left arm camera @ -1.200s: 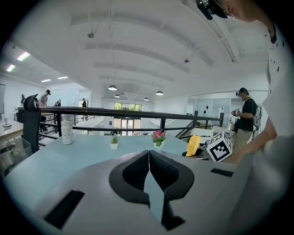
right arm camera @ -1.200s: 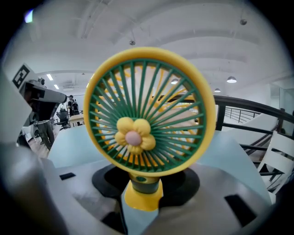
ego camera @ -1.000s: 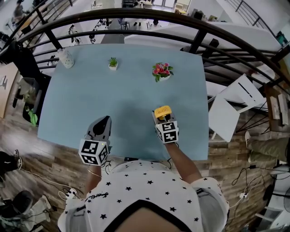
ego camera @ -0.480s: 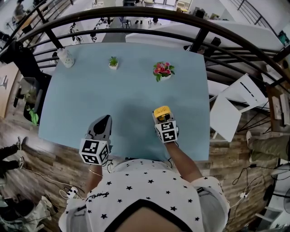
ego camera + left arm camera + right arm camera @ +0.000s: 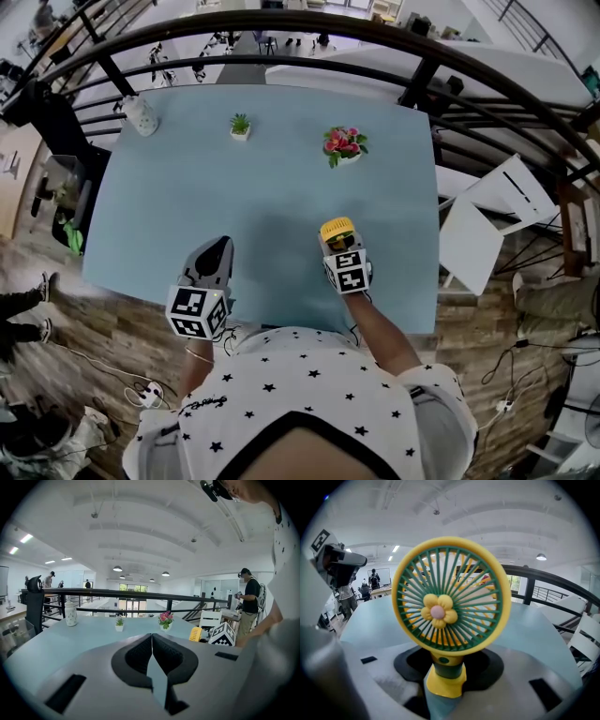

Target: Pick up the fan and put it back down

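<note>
The fan (image 5: 450, 597) has a yellow ring, a green grille and a yellow flower at its hub. It stands upright in my right gripper (image 5: 445, 670), whose black pads are shut on its green and yellow stem. In the head view the fan (image 5: 337, 230) shows as a yellow top in front of the right gripper (image 5: 339, 246), over the near right part of the blue table (image 5: 234, 202). Whether its base touches the table is hidden. My left gripper (image 5: 217, 247) rests near the table's front edge, and its jaws (image 5: 152, 639) are shut on nothing.
At the table's far side stand a white vase (image 5: 142, 115), a small green potted plant (image 5: 240, 126) and a pot of pink flowers (image 5: 343, 144). A black railing (image 5: 309, 33) curves behind the table. A white chair (image 5: 492, 220) stands to the right.
The right gripper has sunk slightly with the fan still in it. The left gripper has stayed where it was.
</note>
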